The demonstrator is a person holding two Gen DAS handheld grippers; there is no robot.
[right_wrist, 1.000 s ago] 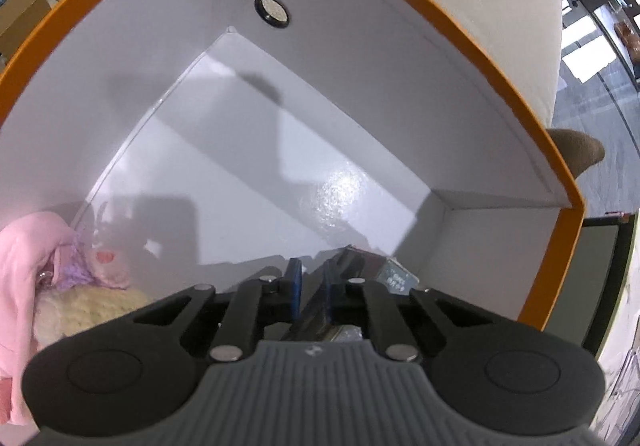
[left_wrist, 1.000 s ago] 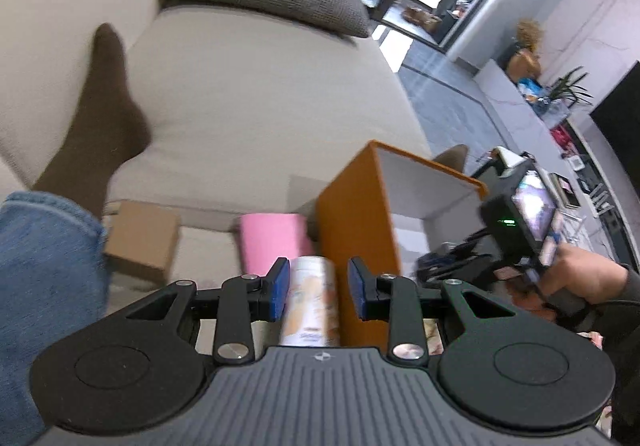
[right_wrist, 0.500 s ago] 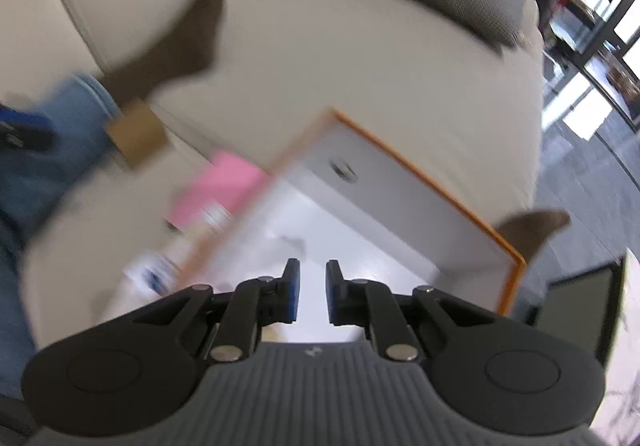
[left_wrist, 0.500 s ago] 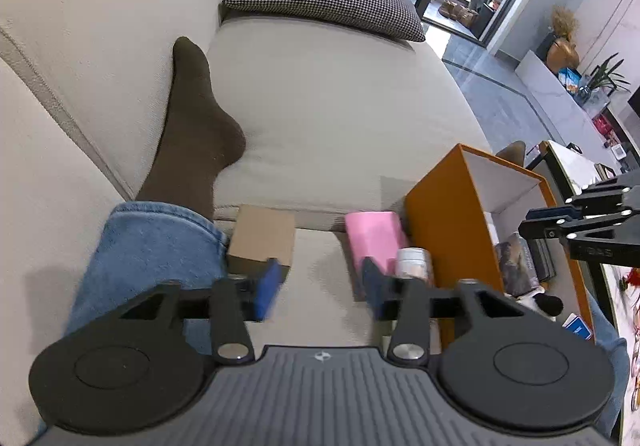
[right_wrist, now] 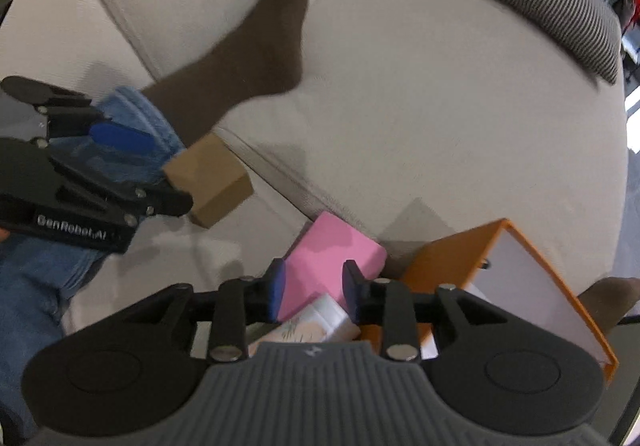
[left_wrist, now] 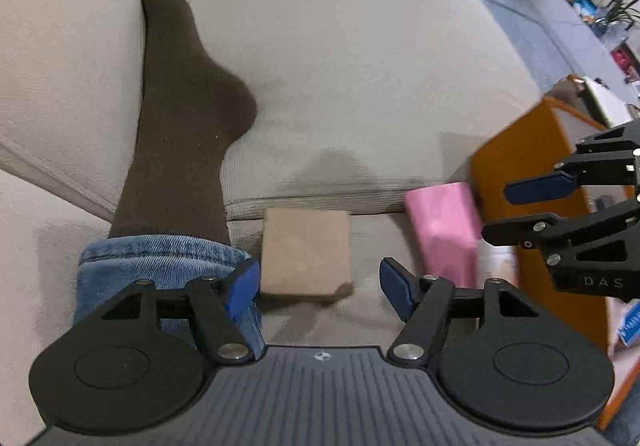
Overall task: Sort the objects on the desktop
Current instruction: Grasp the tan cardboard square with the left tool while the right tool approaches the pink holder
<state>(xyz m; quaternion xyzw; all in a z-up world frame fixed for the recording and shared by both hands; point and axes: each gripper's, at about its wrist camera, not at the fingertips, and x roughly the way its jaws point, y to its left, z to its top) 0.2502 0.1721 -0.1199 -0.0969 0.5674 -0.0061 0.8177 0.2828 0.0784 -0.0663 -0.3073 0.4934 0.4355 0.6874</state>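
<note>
On beige sofa, L to R: brown sock w/ jeans cuff, cardboard box, pink box, orange box. Left gripper fingers wide open over cardboard box; right gripper fingers apart, empty, above pink box. Room behind blurred.

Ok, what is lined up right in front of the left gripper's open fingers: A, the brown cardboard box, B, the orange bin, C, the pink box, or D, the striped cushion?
A: in the left wrist view the brown cardboard box lies on the sofa between the spread fingers of the left gripper, while the pink box sits off to its right.
</note>
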